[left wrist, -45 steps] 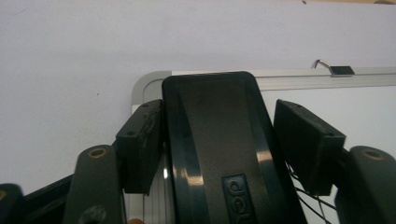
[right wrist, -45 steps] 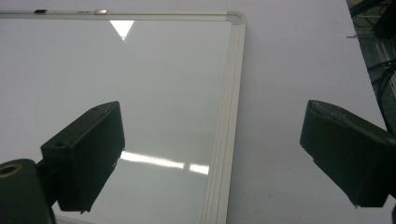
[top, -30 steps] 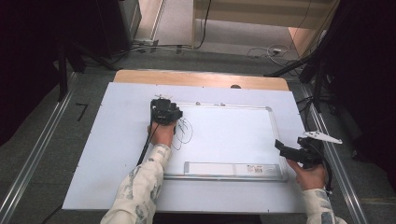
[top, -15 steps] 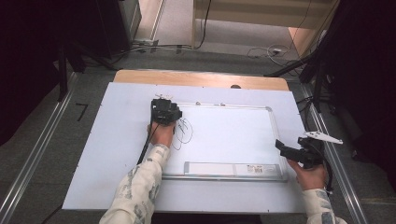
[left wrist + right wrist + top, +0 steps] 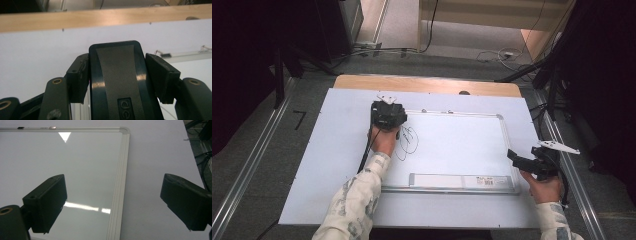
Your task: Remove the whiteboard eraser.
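A white table [image 5: 337,150] carries a whiteboard [image 5: 462,145] lying flat, its metal frame running along the near edge and a black scribble [image 5: 408,142] marked near its left end. The left gripper [image 5: 388,116] sits over the board's upper left corner, beside the scribble, with its jaws clamped on a black eraser [image 5: 117,80] that stands up between the pads. The right gripper [image 5: 532,164] rests by the board's lower right corner, its jaws wide apart with nothing between them.
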The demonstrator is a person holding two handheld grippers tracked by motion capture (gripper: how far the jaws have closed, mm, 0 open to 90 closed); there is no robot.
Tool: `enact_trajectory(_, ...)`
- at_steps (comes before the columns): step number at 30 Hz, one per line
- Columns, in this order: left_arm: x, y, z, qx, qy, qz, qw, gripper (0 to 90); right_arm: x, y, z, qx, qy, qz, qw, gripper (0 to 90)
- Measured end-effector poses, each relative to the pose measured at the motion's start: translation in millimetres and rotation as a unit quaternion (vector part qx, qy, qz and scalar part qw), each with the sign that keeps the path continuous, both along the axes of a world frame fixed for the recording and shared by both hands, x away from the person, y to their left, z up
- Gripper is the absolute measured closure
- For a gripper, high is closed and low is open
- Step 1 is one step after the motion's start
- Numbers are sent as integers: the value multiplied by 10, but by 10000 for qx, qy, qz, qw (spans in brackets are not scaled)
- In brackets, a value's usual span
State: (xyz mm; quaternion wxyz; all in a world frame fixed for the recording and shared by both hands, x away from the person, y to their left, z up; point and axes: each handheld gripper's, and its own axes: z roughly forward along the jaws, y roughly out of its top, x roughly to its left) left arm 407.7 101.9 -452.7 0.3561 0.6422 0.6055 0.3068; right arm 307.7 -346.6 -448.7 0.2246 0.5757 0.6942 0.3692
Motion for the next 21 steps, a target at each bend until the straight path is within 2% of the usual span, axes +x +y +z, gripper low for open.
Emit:
enact_trajectory(1,-30,35,89,38,-34,57,10000,398,-3,4,2,-7,1,2,10000,58)
enact_trajectory(5,-68,113,138,-128,24,108,9999,398,-17,12,13,-9,-22,15,10000,58)
enact_trajectory(21,-221,175,178,-243,19,-25,9997,398,-9,30,11,-28,-8,14,10000,58)
